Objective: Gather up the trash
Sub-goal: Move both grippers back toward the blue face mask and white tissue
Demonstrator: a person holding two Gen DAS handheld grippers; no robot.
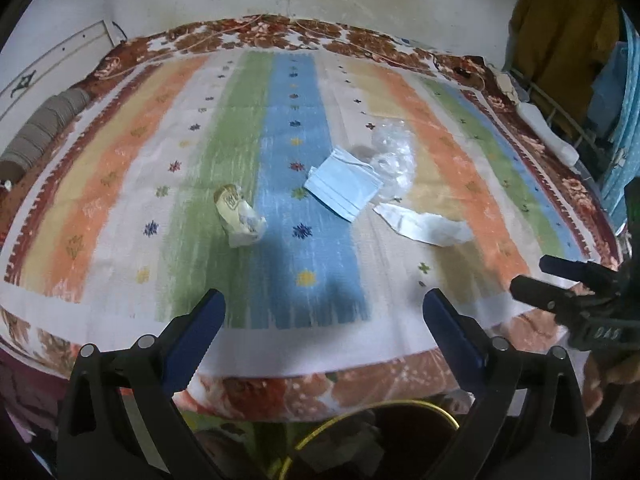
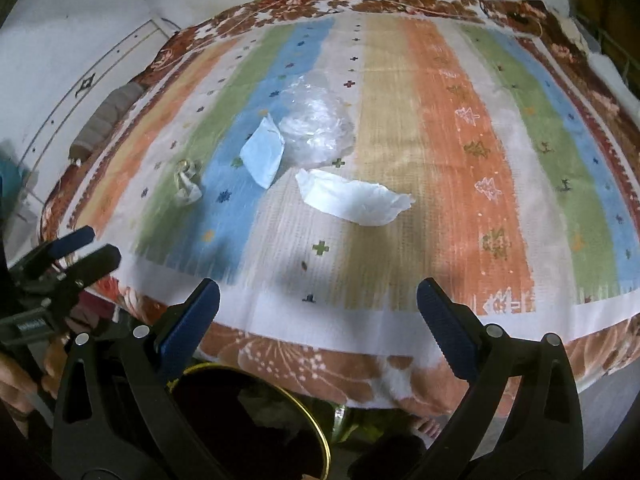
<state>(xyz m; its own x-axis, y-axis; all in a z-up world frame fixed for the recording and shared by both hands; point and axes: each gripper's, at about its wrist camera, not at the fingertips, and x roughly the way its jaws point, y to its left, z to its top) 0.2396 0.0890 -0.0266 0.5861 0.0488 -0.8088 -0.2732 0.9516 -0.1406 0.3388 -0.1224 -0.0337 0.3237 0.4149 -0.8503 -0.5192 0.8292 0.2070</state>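
While a striped cloth [image 1: 120, 184] fills both views, only the left wrist view shows yellow clothing [image 1: 560, 36] at upper right. A dark gold-rimmed bin [image 2: 248, 412] sits at bottom. Mid-cloth lie clear plastic [image 2: 316, 124], a white wrapper [image 2: 356, 200], a blue mask [image 1: 344, 188] and a crumpled paper [image 1: 240, 216]. Left gripper [image 1: 324, 328] and right gripper [image 2: 318, 312] both gape, empty.

Both wrist views near the bed's [image 1: 120, 320] foot edge, facing forward, sharing its striped cover
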